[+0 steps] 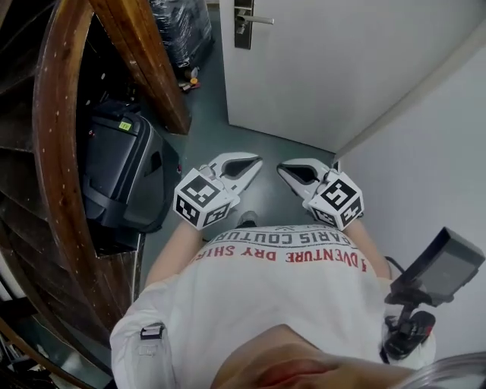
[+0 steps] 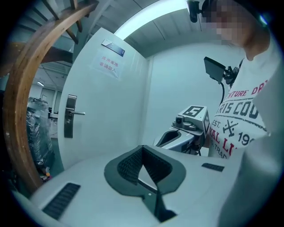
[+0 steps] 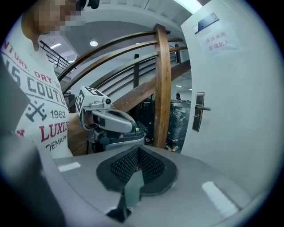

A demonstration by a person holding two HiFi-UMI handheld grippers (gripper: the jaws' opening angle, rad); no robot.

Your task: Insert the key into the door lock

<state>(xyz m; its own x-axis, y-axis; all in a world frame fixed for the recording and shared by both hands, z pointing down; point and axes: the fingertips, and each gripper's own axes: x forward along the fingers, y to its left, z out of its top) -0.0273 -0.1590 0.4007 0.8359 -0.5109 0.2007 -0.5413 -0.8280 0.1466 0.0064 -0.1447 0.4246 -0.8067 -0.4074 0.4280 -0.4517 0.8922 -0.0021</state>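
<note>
The white door (image 1: 342, 68) stands closed ahead, with its metal lock plate and lever handle (image 1: 244, 23) at the top of the head view. The lock plate also shows in the left gripper view (image 2: 69, 116) and in the right gripper view (image 3: 198, 111). My left gripper (image 1: 254, 162) and right gripper (image 1: 282, 169) hang side by side close to the person's chest, well short of the door. Both are shut, with the ribbed pads meeting at the tips: left gripper (image 2: 142, 148), right gripper (image 3: 139, 148). I see no key in any view.
A curved wooden stair rail (image 1: 57, 152) and a wooden post (image 1: 144, 61) flank the left side. A black case (image 1: 121, 167) sits on the floor under the stairs. A wrapped pallet (image 1: 182, 26) stands left of the door. A white wall (image 1: 425, 152) closes the right side.
</note>
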